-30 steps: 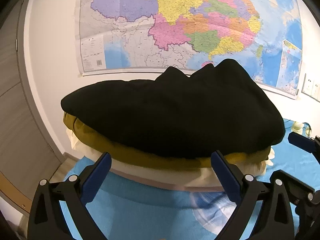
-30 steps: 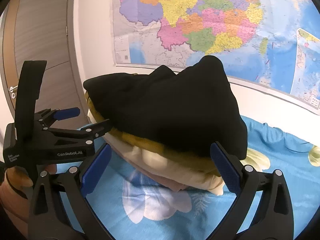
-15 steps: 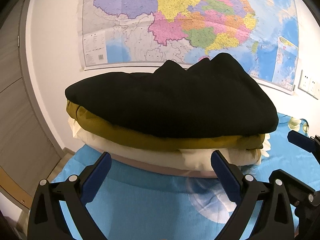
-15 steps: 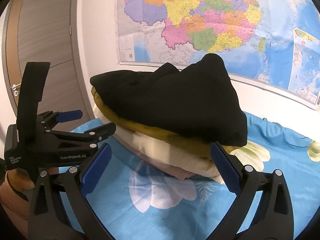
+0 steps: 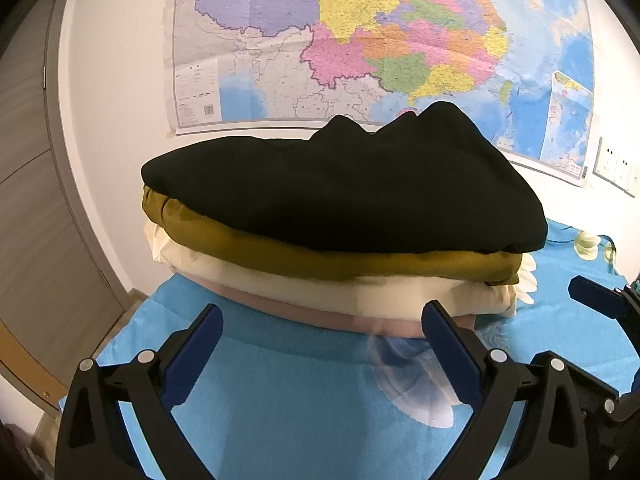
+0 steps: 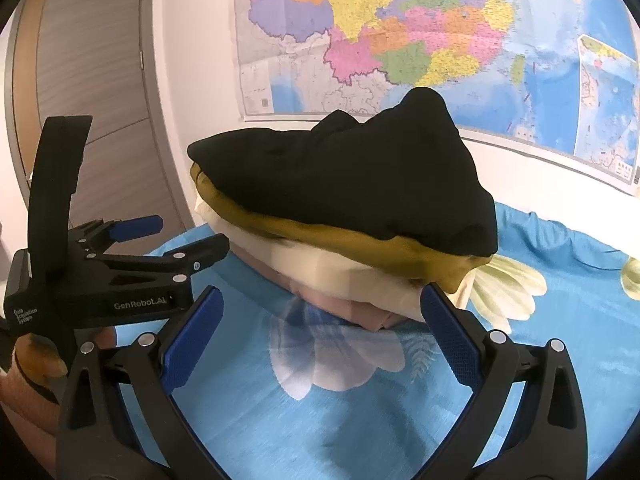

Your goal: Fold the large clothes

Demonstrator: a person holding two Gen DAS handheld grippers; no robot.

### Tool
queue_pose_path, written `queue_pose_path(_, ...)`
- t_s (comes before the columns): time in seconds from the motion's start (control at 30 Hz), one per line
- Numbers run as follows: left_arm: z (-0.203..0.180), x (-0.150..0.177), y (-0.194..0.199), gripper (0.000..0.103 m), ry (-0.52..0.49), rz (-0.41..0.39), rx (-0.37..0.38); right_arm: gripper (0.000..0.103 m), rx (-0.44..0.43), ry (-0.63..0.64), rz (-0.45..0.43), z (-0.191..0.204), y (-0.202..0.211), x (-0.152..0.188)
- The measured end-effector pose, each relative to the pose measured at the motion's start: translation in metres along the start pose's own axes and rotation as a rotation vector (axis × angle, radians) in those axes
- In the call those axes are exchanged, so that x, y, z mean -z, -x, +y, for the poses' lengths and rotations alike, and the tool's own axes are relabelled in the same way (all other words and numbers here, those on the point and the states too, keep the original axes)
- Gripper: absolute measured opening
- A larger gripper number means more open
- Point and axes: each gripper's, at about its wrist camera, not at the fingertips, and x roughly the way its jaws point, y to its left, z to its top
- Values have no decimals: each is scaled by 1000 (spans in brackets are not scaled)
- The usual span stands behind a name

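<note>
A stack of folded clothes lies on the blue flowered cloth (image 5: 288, 392): a black garment (image 5: 344, 192) on top, a mustard one (image 5: 280, 252) under it, a cream one (image 5: 320, 292) and a pinkish one (image 5: 304, 314) at the bottom. The stack also shows in the right wrist view, black garment (image 6: 360, 184) on top. My left gripper (image 5: 320, 344) is open and empty, just short of the stack's near edge. My right gripper (image 6: 320, 324) is open and empty, close to the stack's front right. The left gripper's body (image 6: 104, 280) shows at the left of the right wrist view.
A large coloured map (image 5: 380, 40) hangs on the white wall behind the stack. A grey wooden door (image 6: 92, 80) stands at the left. The blue cloth (image 6: 560, 320) spreads to the right. Wall sockets (image 5: 616, 168) sit at the far right.
Both grippers have drawn back and lowered away from the stack, so more of the lower layers and blue cloth show. Both stayed open.
</note>
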Motion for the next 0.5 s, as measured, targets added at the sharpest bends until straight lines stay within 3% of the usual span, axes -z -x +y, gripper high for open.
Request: queue_pose_path(0.5, 0, 11, 8, 96, -2, 5, -4, 97, -6, -15, -3, 0, 11, 7)
